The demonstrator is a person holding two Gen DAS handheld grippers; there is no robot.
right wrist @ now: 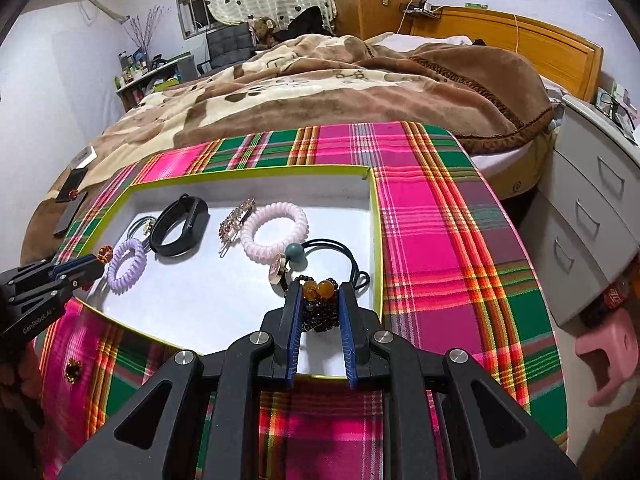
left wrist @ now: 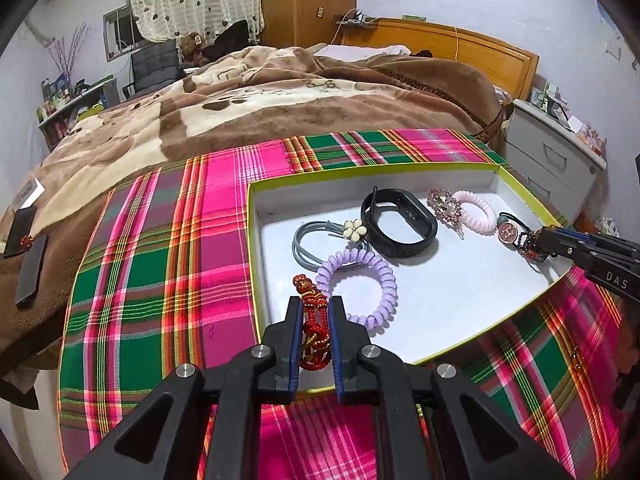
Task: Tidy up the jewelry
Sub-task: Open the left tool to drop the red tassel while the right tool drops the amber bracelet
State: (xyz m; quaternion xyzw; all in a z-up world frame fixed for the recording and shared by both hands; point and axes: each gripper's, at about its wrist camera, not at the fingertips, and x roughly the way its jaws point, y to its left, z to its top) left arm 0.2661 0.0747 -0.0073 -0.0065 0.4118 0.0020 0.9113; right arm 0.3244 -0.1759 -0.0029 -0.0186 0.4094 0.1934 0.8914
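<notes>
A shallow white box with a yellow-green rim (left wrist: 256, 248) (right wrist: 374, 216) lies on a plaid cloth. My left gripper (left wrist: 316, 304) is shut on a red knotted cord bracelet (left wrist: 314, 332) at the box's near left edge. My right gripper (right wrist: 319, 292) is shut on a dark beaded bracelet with amber beads (right wrist: 320, 304) at the box's near right corner. In the box lie a purple coil hair tie (left wrist: 360, 284) (right wrist: 127, 266), a black wristband (left wrist: 398, 222) (right wrist: 180, 226), a pink coil tie (left wrist: 478, 212) (right wrist: 274, 232), a rhinestone clip (left wrist: 444, 206) (right wrist: 236, 220), a grey flower hair tie (left wrist: 320, 240) and a black bead hair tie (right wrist: 320, 256).
The plaid cloth (left wrist: 168, 264) covers a table beside a bed with a brown blanket (left wrist: 280, 100). A small brooch (right wrist: 73, 370) lies on the cloth left of the box. Phones (left wrist: 24, 248) lie on the bed at left. A white drawer unit (right wrist: 592, 216) stands at right.
</notes>
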